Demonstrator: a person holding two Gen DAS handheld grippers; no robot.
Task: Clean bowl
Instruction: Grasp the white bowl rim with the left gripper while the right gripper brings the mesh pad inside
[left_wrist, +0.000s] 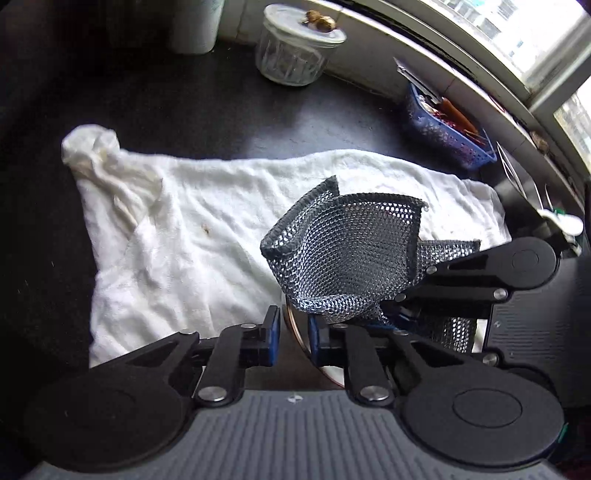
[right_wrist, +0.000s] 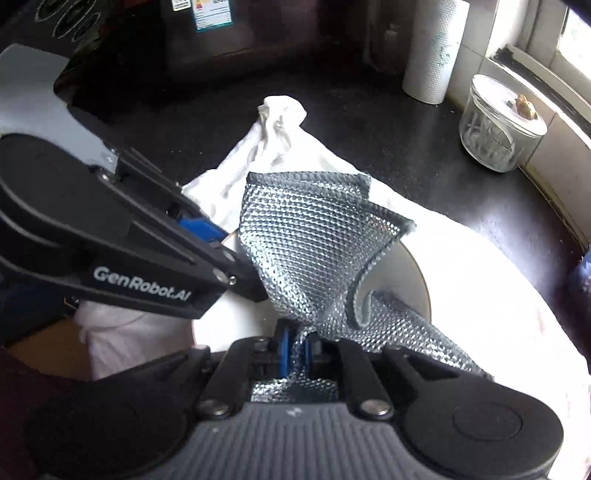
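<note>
Right tool (right_wrist: 295, 349) clamped on silver mesh cloth (right_wrist: 310, 236), lower centre of frame. Left tool (left_wrist: 294, 332) pinches the bowl (right_wrist: 415, 273) rim over the white towel (left_wrist: 177, 229) on the table (left_wrist: 207, 103).

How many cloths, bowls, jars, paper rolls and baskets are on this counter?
Cloths: 2, white towel and silver mesh scrubbing cloth
Bowls: 1, white bowl
Glass jars: 1
Paper towel rolls: 1
Blue baskets: 1
Total: 6
</note>
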